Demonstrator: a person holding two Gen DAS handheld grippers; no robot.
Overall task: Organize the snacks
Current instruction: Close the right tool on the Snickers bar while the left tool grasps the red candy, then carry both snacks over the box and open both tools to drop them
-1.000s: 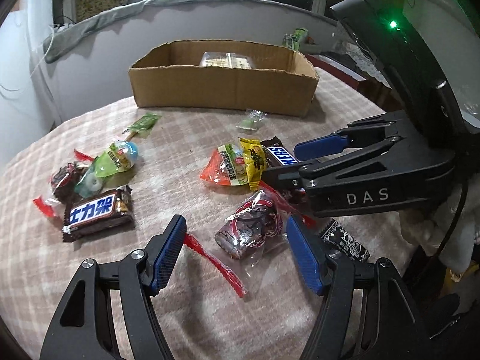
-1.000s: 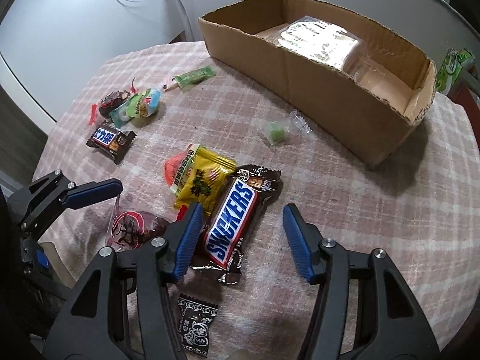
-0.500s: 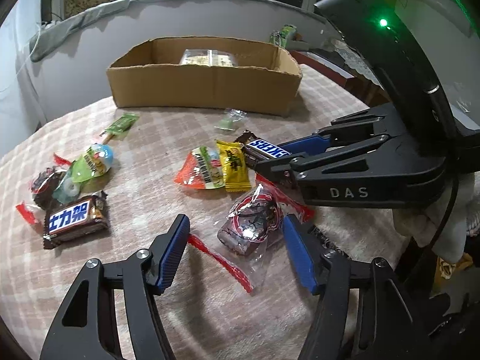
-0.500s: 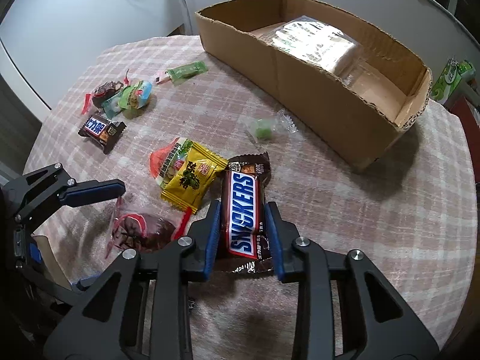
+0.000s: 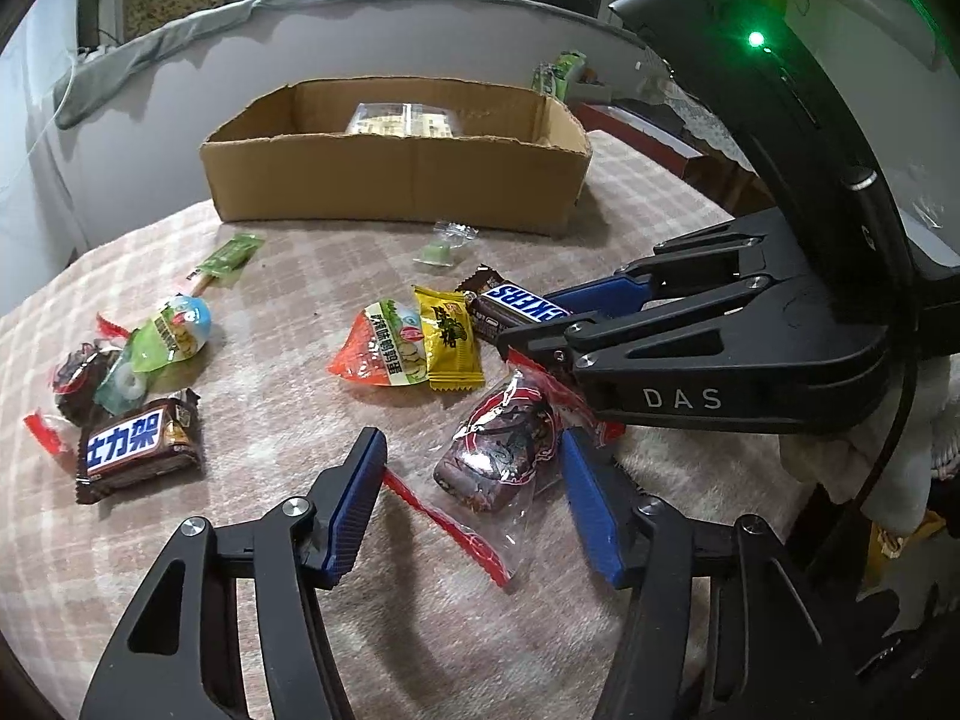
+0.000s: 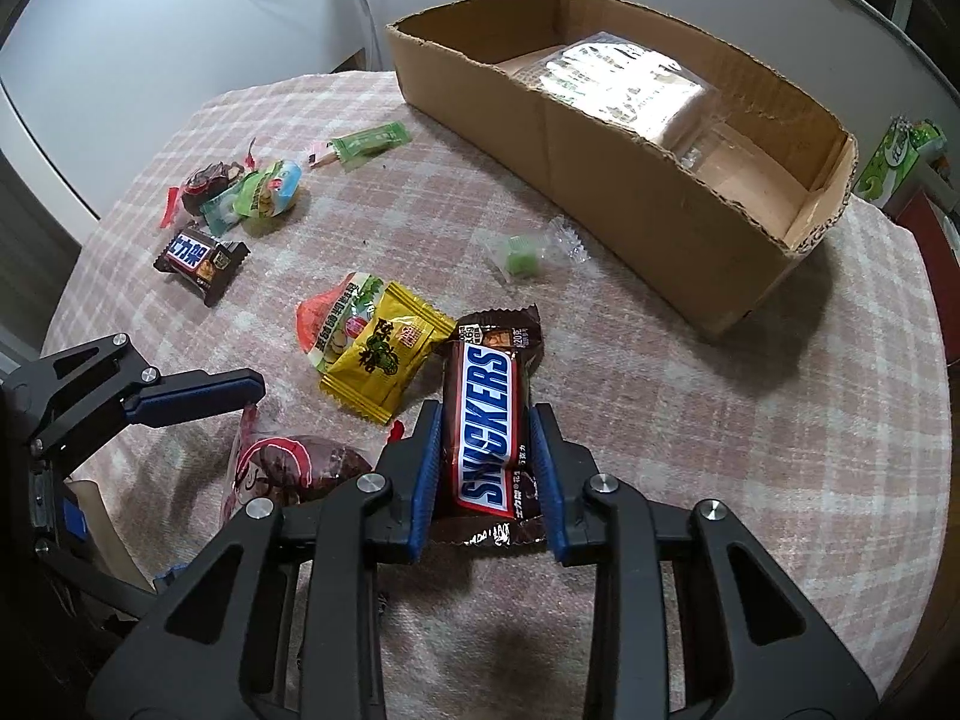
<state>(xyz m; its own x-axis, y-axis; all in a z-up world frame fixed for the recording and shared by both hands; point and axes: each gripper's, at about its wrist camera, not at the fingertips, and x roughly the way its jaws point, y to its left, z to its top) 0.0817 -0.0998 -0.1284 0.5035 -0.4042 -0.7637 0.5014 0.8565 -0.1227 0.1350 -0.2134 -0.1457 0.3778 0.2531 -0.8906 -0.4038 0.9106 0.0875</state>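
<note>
My right gripper is shut on a brown Snickers bar, its blue pads pressed on both long sides; it also shows in the left wrist view. My left gripper is open, its jaws on either side of a clear red-printed packet of dark snack, which also shows in the right wrist view. A yellow packet and an orange-green packet lie beside the bar. The cardboard box stands at the back and holds a clear wrapped pack.
A small green candy lies in front of the box. At the left are a green stick packet, a small Snickers, a blue-green packet and a dark red-wrapped candy. The round table has a pink checked cloth.
My right gripper has closed on the Snickers bar and turned it lengthwise between the pads. My left gripper has drifted slightly and stays open around the dark snack packet.
</note>
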